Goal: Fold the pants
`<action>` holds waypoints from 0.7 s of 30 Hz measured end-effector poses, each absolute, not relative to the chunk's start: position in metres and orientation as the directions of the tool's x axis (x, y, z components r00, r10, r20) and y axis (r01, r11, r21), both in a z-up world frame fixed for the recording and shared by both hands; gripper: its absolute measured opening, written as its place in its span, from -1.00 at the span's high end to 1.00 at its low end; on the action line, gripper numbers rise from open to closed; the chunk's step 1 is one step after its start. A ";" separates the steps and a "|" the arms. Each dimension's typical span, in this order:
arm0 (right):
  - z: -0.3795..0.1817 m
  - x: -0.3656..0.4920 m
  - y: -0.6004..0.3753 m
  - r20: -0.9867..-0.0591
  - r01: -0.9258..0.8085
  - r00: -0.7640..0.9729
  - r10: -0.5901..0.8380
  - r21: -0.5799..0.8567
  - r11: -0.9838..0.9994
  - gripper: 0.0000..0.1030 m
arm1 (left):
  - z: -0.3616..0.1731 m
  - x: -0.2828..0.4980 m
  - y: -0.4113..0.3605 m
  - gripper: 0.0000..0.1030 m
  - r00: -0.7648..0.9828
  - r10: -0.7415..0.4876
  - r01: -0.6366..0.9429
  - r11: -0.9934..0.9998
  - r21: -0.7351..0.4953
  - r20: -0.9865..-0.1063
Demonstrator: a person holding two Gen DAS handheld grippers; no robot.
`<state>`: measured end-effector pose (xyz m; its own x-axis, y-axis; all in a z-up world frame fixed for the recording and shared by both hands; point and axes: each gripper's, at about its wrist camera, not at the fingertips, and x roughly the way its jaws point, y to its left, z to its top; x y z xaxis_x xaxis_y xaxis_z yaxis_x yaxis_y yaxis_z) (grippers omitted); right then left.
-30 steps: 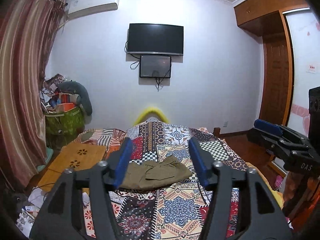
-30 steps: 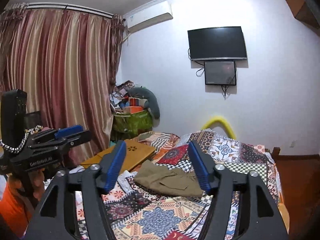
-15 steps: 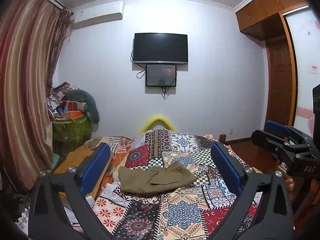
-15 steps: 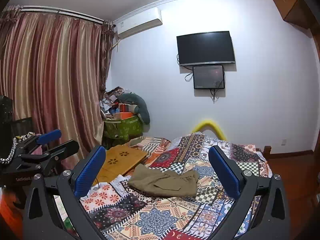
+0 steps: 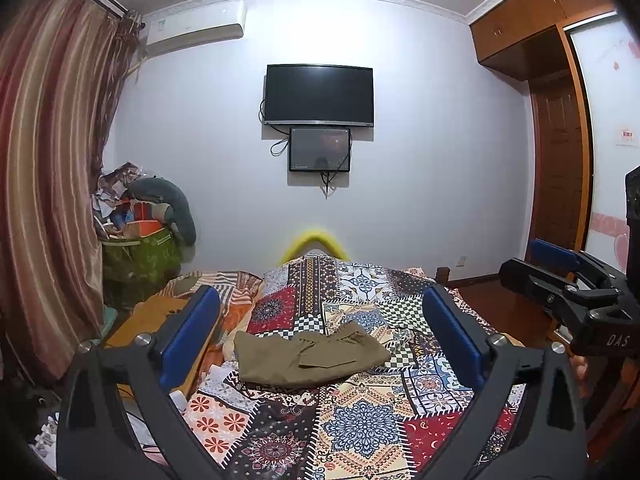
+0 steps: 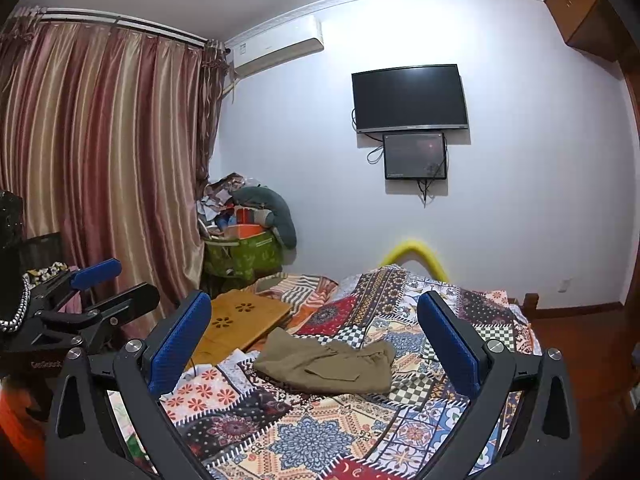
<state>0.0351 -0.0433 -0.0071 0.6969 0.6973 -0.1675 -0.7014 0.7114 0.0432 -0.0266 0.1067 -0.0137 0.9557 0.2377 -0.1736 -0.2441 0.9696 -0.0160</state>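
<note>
The olive-green pants [image 5: 308,356] lie on the patchwork quilt [image 5: 360,420] of the bed, about mid-way along it and toward its left side, near a wooden lap tray [image 6: 244,318] that rests at the bed's edge. The garment is bunched into a compact, uneven bundle with layers overlapping and the elastic waistband showing at its right end; whether this is a loose fold or a rumpled heap cannot be determined. The left gripper [image 5: 320,336] is held above the near end of the bed with its blue pads spread wide apart, holding nothing. The right gripper [image 6: 314,338] stands likewise, jaws wide apart and empty, well short of the fabric. Both point toward the garment, with neither touching it. This arrangement fits two stages: an approach to take hold of the cloth, or a withdrawal with a fold laid down. If more folding is due, it calls for both grippers to clamp the top layers only, clear of the quilt beneath.
</note>
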 end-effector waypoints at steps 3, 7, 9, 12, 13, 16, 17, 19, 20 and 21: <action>-0.007 0.036 -0.044 -0.171 -0.701 0.697 0.696 0.045 0.712 -0.99 | -0.014 -0.026 0.107 -0.99 0.956 0.235 -0.242 0.970 -0.020 -0.175; -0.007 0.036 -0.044 -0.173 -0.700 0.697 0.696 0.044 0.712 -0.99 | -0.014 -0.026 0.108 -0.99 0.956 0.234 -0.241 0.970 -0.020 -0.176; -0.006 0.036 -0.044 -0.172 -0.701 0.697 0.696 0.044 0.712 -0.99 | -0.015 -0.026 0.108 -0.99 0.956 0.233 -0.241 0.970 -0.020 -0.177; -0.006 0.036 -0.044 -0.174 -0.700 0.698 0.695 0.042 0.713 -0.99 | -0.016 -0.025 0.109 -0.99 0.956 0.230 -0.238 0.971 -0.024 -0.180; -0.005 0.036 -0.044 -0.174 -0.700 0.698 0.695 0.042 0.713 -0.99 | -0.016 -0.025 0.110 -0.99 0.956 0.231 -0.239 0.971 -0.025 -0.180; -0.005 0.036 -0.044 -0.174 -0.699 0.698 0.694 0.043 0.714 -0.99 | -0.018 -0.025 0.110 -0.99 0.956 0.230 -0.239 0.971 -0.029 -0.181; -0.005 0.037 -0.044 -0.175 -0.699 0.698 0.694 0.044 0.714 -0.99 | -0.018 -0.025 0.111 -0.99 0.956 0.230 -0.239 0.971 -0.031 -0.183; -0.006 0.036 -0.045 -0.176 -0.699 0.697 0.695 0.044 0.713 -0.99 | -0.017 -0.024 0.111 -0.99 0.956 0.224 -0.235 0.971 -0.035 -0.188; -0.006 0.036 -0.044 -0.177 -0.700 0.696 0.696 0.044 0.712 -0.99 | -0.017 -0.023 0.111 -0.99 0.956 0.223 -0.234 0.972 -0.037 -0.189; -0.006 0.036 -0.044 -0.178 -0.702 0.695 0.697 0.043 0.711 -0.99 | -0.018 -0.023 0.111 -0.99 0.956 0.222 -0.233 0.972 -0.038 -0.190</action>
<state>0.0356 -0.0444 -0.0063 0.6949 0.6968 -0.1781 -0.7018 0.7110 0.0434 -0.0232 0.1110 -0.0176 0.9563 0.2223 -0.1898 -0.2334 0.9716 -0.0381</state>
